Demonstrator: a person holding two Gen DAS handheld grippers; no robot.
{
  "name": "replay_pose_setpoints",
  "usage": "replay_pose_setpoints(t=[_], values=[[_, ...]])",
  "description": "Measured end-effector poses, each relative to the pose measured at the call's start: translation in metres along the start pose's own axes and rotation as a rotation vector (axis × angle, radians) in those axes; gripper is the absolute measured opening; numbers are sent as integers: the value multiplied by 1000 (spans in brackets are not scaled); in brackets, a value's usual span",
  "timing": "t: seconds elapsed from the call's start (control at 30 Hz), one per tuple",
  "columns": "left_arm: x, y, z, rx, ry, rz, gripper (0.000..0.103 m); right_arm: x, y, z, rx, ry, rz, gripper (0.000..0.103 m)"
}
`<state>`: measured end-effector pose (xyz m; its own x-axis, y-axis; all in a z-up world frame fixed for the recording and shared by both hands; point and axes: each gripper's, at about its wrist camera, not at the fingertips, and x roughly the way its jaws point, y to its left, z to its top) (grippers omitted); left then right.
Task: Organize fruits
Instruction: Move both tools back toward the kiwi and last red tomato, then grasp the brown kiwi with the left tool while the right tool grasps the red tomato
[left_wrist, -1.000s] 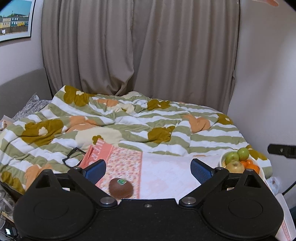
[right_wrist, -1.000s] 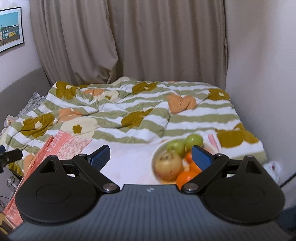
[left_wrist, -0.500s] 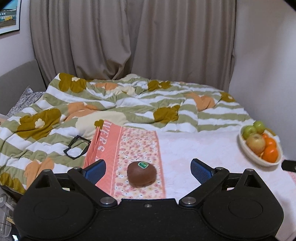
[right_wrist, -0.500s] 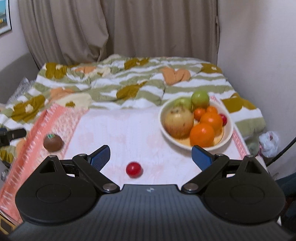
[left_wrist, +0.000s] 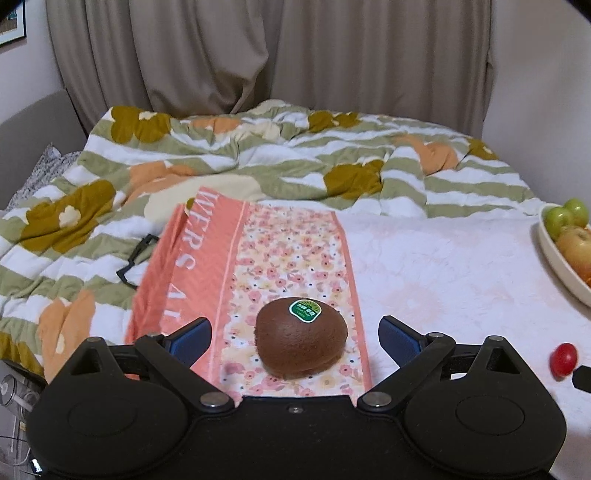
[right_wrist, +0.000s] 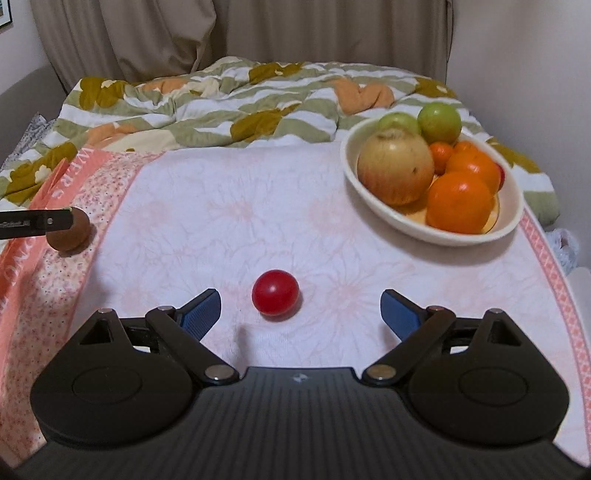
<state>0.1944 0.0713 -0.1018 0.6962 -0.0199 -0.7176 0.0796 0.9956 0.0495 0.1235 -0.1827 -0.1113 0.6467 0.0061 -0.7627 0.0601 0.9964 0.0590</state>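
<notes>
A brown kiwi (left_wrist: 301, 338) with a green sticker lies on the floral pink cloth, between the fingers of my open left gripper (left_wrist: 295, 338); I cannot tell if the pads touch it. It also shows in the right wrist view (right_wrist: 70, 236), partly behind the left gripper's finger. A small red cherry tomato (right_wrist: 275, 293) lies on the white cloth just ahead of my open, empty right gripper (right_wrist: 301, 308); it shows in the left wrist view too (left_wrist: 563, 358). A cream bowl (right_wrist: 388, 218) at the right holds an apple, green fruits and oranges.
A striped floral quilt (left_wrist: 258, 155) covers the bed behind the cloth. Black glasses (left_wrist: 135, 260) lie on the quilt at the left. Curtains (right_wrist: 295, 33) hang behind, and a wall stands at the right.
Both grippers have come down and forward. The kiwi now sits between the left fingers, and the tomato sits close ahead of the right fingers. Both stay open.
</notes>
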Motion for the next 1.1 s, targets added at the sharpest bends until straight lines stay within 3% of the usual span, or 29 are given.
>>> replay_pose_setpoints(t=[0.2, 0.27, 0.47, 0.8, 0.83, 0.93, 1.1], values=[[23, -3, -1, -25, 47, 0, 77, 13, 2, 0, -2, 15, 9, 103], [28, -4, -2, -21, 56, 2, 70, 16, 2, 0, -2, 20, 14, 98], [27, -4, -2, -5, 53, -1, 69, 25, 5, 4, -7, 37, 22, 86], [20, -5, -10, 9, 53, -29, 69, 31, 14, 6, -16, 24, 20, 73], [19, -5, -11, 9, 54, -31, 69, 31, 16, 6, -19, 23, 20, 69], [16, -5, -13, 7, 54, -37, 69, 32, 20, 3, -34, 22, 15, 46], [7, -6, -17, 12, 47, -60, 69, 24, 21, 3, -36, -2, 26, 46]])
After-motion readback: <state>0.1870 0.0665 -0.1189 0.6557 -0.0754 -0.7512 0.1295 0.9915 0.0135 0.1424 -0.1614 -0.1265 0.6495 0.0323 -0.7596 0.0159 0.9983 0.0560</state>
